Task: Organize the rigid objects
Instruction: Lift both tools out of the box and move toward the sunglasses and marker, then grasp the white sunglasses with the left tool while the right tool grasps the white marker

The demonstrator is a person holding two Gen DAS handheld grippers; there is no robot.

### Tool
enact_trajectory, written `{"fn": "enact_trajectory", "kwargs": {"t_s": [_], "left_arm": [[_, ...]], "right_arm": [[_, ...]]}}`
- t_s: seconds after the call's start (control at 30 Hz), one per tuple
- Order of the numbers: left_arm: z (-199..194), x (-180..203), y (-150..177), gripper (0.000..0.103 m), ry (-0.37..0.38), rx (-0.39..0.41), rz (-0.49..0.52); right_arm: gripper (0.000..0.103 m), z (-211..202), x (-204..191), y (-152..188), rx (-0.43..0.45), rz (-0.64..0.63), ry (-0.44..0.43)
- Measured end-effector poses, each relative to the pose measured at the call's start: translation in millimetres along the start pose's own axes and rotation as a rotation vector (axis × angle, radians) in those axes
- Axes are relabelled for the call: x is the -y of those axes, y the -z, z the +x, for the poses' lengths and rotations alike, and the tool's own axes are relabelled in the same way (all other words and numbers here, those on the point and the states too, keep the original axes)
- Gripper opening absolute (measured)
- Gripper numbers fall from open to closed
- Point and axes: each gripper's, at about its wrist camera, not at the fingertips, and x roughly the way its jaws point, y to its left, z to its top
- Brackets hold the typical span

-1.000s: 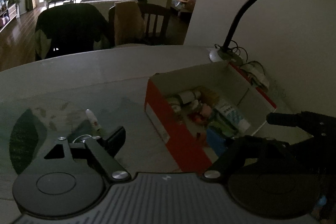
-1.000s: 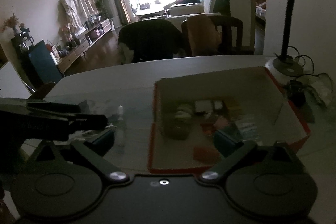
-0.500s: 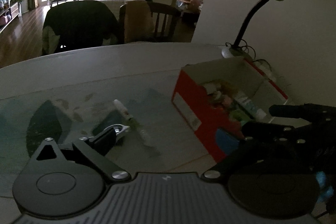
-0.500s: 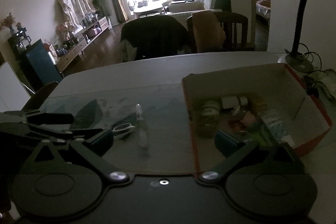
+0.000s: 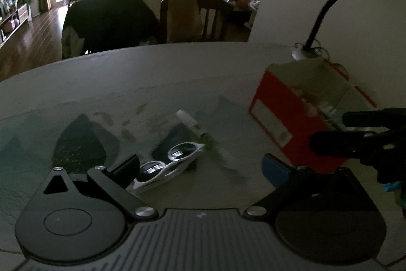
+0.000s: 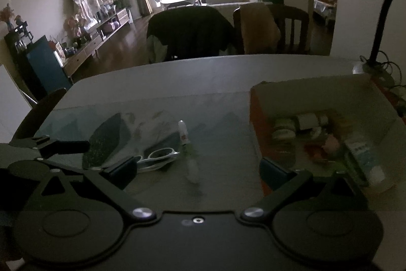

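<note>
The left gripper (image 5: 200, 166) stood wide open and empty, as did the right gripper (image 6: 198, 169). Just ahead, toward the table's (image 5: 152, 73) near edge, lay sunglasses (image 5: 170, 164): light, stiff, scratch-prone, probably best pinched across the frame. Beyond lay a small tube (image 5: 189, 121); the red box (image 5: 276, 123) sat near the right edge.

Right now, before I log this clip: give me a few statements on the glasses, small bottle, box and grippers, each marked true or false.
1. The glasses lie inside the red box. False: they lie on the table, outside it.
2. The left gripper is open and empty. True.
3. The small bottle stands upright. False: it lies on its side.
4. The box already holds several items. True.
5. The right gripper grips the glasses. False: open, holding nothing.
</note>
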Motion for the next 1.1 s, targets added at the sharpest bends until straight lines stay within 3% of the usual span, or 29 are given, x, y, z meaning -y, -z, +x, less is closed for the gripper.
{"fn": "enact_trajectory", "kwargs": {"t_s": [0.47,1.1], "left_arm": [[53.7,-46.2,14.3,0.103,-0.027,-0.029,0.001],[103.6,-57.6,26.8,0.103,-0.074,-0.051,0.125]], "right_arm": [[0.099,61.7,-14.7,-3.3,-0.111,-0.056,0.011],[0.076,124.5,2.2,9.2,-0.231,-0.096,0.050]]}}
